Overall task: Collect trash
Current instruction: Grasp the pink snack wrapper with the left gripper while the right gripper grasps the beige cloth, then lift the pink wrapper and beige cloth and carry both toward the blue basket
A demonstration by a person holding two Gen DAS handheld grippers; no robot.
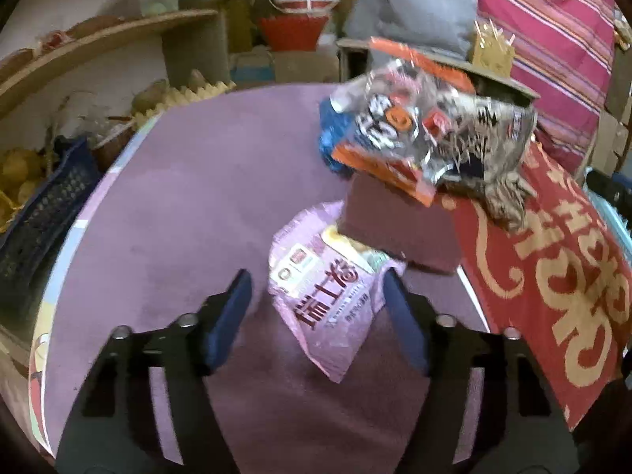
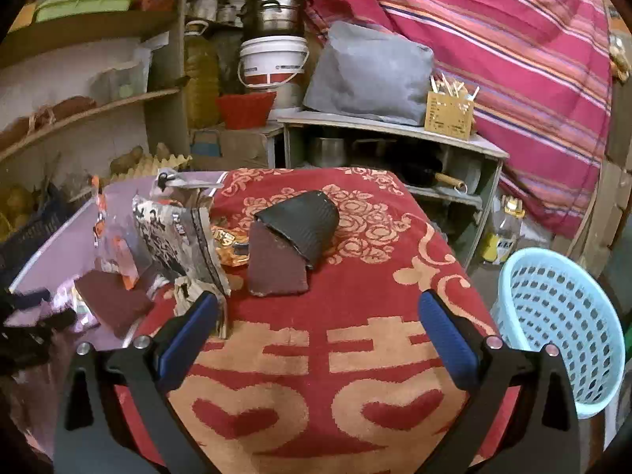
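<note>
Straddling the pink wrapper [image 1: 328,296] on the purple mat [image 1: 177,205], my left gripper [image 1: 316,316] stands spread, gripping nothing; my right gripper [image 2: 316,331] gapes over the red cloth [image 2: 324,355]. The dark sponge block [image 1: 395,229] overlaps the wrapper and may drag along. Leftward, open mat; basket [image 2: 553,316] waits right.

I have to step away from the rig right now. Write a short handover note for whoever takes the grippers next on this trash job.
Left gripper: open, pink wrapper lying between its fingers on the purple mat, not pinched yet.
Right gripper: open and empty above the red mat.
Trash: crumpled snack bags at the seam of the two mats, a dark red piece under a black piece on the red mat.
Blue basket stands beside the red mat; no trash visible in it.
Left to do: everything.
</note>
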